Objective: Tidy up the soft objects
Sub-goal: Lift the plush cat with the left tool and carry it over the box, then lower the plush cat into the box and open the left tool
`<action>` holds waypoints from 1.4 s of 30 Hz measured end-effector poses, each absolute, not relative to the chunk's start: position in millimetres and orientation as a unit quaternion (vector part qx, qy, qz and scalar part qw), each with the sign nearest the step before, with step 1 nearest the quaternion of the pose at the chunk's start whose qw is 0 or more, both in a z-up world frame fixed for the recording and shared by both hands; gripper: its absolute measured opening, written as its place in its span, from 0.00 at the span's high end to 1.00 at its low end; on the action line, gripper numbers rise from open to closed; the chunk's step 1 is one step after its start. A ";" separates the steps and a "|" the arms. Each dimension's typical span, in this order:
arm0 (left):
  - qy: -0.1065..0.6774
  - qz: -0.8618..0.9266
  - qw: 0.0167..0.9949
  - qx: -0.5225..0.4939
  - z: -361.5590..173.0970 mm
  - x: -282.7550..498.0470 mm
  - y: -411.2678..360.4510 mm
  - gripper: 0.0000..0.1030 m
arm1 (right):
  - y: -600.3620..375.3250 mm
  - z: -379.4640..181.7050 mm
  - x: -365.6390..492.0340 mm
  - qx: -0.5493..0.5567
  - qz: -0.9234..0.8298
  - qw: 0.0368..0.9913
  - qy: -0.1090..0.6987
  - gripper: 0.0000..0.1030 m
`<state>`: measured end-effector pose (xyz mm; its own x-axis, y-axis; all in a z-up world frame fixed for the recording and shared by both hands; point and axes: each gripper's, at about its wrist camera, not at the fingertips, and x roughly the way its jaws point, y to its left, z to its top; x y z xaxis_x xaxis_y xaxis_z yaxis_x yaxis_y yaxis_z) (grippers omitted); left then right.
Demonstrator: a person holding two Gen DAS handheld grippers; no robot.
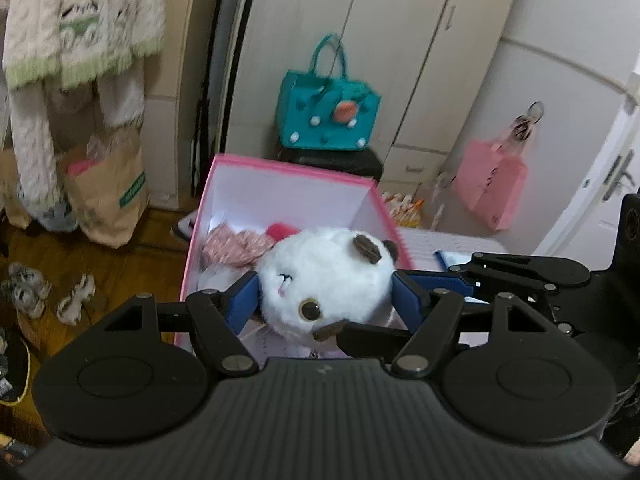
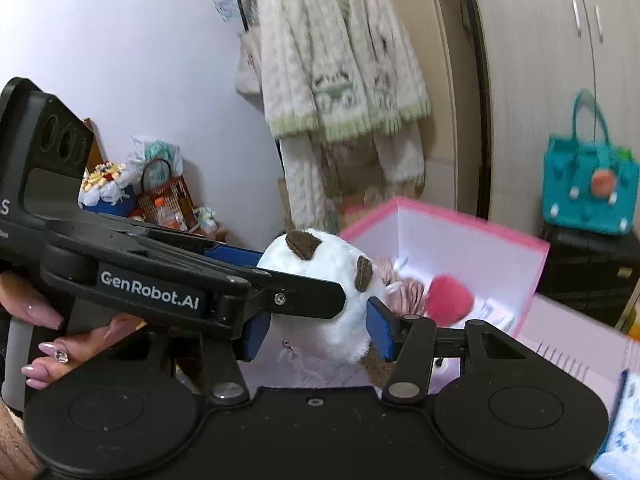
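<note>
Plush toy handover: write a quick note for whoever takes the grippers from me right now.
Left gripper: shut on the plush.
Right gripper: also shut on the plush, crossing the left.
Plush: held in the air, just short of the pink box.
Done: pink knit and red item already lie in the box.
Left: carry the plush over the box and release it.
</note>
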<state>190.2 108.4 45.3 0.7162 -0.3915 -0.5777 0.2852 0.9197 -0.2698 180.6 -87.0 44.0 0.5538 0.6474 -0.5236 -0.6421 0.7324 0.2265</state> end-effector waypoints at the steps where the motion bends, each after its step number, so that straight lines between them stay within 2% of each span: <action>1: 0.336 -0.181 0.921 -0.081 39.8 194.2 109.8 0.32 | -85.2 37.6 185.7 0.007 0.366 0.878 0.308 0.43; 11: 0.391 -0.165 0.901 -0.086 -0.7 227.3 109.9 0.32 | -68.6 8.1 207.7 -0.011 0.345 0.866 0.361 0.43; 16: 0.385 -0.156 0.906 -0.084 -4.7 224.6 112.2 0.30 | -71.5 8.5 205.3 -0.011 0.343 0.867 0.361 0.43; 37: 0.325 -0.137 0.935 -0.024 40.9 163.0 103.1 0.28 | -121.6 44.8 143.5 -0.011 0.311 0.896 0.316 0.42; 42: 0.338 -0.149 0.929 -0.013 50.7 147.9 99.6 0.28 | -132.5 60.9 118.8 -0.019 0.315 0.900 0.301 0.40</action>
